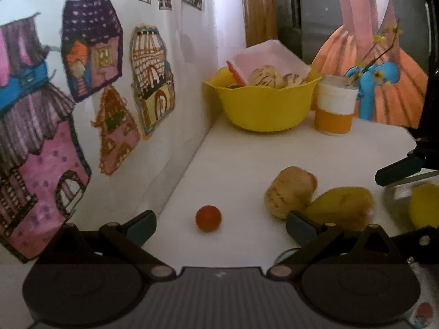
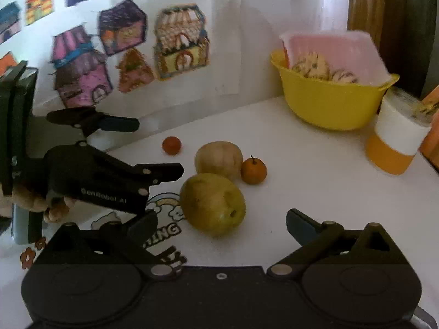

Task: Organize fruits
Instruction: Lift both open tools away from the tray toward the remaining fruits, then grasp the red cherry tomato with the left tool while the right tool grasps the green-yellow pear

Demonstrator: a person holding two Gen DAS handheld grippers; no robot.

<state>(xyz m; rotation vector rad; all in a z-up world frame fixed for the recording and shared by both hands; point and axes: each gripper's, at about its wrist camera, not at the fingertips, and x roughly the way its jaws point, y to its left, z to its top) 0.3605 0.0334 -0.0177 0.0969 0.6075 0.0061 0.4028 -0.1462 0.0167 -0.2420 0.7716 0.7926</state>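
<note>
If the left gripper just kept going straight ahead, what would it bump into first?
Probably the small red fruit, lying on the white table just ahead of the open left gripper, though depth is hard to judge.

1. One small round red tomato (image 2: 171,145) on the white worktop (image 2: 315,192).
2. One pale tan striped melon-like fruit (image 2: 218,159) on the worktop.
3. One small orange mandarin (image 2: 253,170).
4. One large yellow-green round fruit (image 2: 212,204).
5. One yellow plastic bowl (image 2: 326,104), with at least two more striped pale fruits (image 2: 311,65) inside.
6. One orange-and-white cylindrical cup (image 2: 395,137).
7. One pink-white foam tray (image 2: 334,52) in the bowl.
</note>
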